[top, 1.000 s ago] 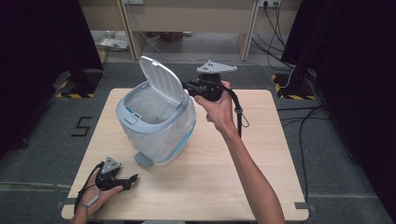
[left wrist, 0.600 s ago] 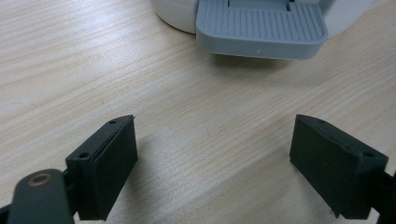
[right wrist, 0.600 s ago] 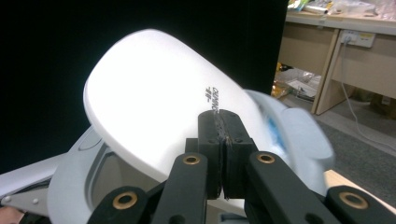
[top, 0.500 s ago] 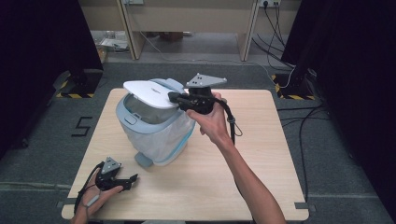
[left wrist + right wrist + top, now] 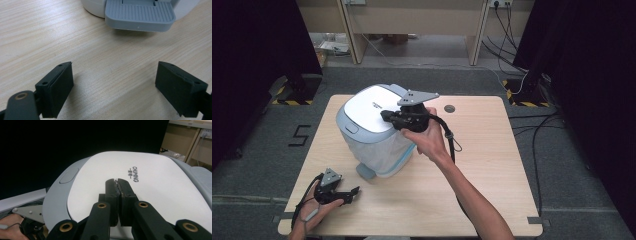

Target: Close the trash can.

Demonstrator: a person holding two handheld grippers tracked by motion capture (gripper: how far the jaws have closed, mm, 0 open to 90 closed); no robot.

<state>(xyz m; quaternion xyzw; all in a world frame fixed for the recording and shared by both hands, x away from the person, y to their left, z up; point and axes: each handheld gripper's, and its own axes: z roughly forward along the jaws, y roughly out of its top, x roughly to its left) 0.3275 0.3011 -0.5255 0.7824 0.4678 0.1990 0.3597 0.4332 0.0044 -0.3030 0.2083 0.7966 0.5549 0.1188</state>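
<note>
up close, lid (image 5: 140, 175) logo, left gripper (image 5: 115, 92) agape

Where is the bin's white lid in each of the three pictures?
High view: the white lid lies shut on the bin, left of centre, under the right gripper.
Left gripper view: no lid, just the bin's grey pedal at the top.
Right gripper view: the lid spans the middle, beneath the closed jaws.
Shared landmark: the bin.
</note>
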